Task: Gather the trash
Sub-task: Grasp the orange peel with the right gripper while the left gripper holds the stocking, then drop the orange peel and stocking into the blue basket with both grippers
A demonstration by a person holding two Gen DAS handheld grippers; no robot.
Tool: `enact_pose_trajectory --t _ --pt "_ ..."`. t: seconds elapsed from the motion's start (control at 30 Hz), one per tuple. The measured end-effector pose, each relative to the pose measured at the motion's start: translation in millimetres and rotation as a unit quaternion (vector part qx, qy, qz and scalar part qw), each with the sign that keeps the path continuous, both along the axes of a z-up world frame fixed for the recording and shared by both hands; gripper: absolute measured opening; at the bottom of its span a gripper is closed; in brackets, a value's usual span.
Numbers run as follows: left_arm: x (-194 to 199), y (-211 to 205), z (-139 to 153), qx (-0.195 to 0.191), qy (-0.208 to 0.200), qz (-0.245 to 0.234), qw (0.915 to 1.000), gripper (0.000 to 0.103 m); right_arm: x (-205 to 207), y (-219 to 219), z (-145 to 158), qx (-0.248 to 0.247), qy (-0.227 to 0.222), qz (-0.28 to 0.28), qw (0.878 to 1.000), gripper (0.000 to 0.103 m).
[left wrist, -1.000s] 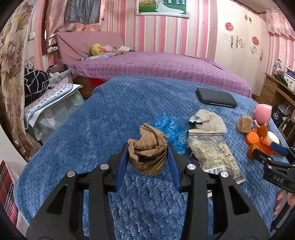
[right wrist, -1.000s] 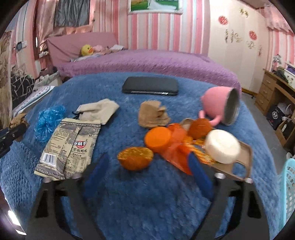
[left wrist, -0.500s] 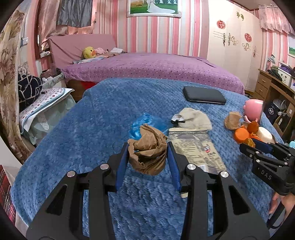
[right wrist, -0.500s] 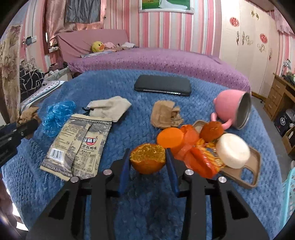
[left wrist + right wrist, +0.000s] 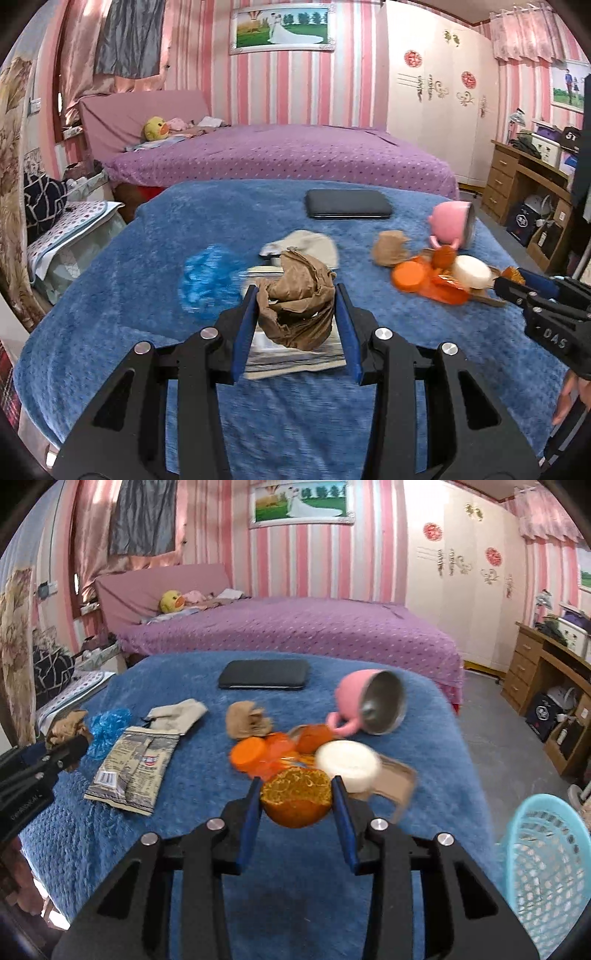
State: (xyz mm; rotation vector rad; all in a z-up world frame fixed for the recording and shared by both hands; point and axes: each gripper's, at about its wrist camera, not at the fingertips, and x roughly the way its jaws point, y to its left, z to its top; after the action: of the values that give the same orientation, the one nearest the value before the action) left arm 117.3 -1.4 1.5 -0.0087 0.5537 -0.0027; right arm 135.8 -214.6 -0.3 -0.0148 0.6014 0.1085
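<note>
Left wrist view: my left gripper (image 5: 295, 306) clenches a crumpled brown paper wad (image 5: 295, 301) above the blue blanket (image 5: 110, 295).
My right gripper (image 5: 295, 801) grips an orange peel half (image 5: 295, 803), lifted off the blanket; a light-blue basket (image 5: 543, 867) stands at the right, off the bed's edge.

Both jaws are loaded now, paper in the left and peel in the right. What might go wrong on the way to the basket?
The orange peel is pinched only at its edges by the right gripper, so it may slip out. The blue basket sits at the bed's far right; the left gripper with the crumpled brown paper must cross toward the right one and might bump it.
</note>
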Motion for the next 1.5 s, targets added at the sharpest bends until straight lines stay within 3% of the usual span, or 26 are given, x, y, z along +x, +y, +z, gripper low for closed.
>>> enact_pose_trajectory --t 0.53,0.87,1.3,1.5 --pt "-10.5 -65.2 -16.9 0.001 0.014 -0.055 0.9984 0.040 -38.9 -108.7 -7.6 -0.007 -0.008 -0.087 0.996 0.037" --pt "-3.2 -78.3 -19.0 -0.013 0.021 -0.049 0.9985 0.040 -45.0 -149.1 -16.1 -0.010 -0.008 -0.122 0.992 0.037" --pt "-4.2 -129.6 -25.5 -0.002 0.030 -0.084 0.9961 0.041 -56.5 -202.5 -26.7 -0.013 -0.003 -0.165 0.986 0.037" --pt "-3.1 -171.1 -16.8 0.014 0.013 -0.106 0.9942 0.041 -61.9 -222.0 -24.9 -0.022 -0.009 -0.187 0.982 0.037"
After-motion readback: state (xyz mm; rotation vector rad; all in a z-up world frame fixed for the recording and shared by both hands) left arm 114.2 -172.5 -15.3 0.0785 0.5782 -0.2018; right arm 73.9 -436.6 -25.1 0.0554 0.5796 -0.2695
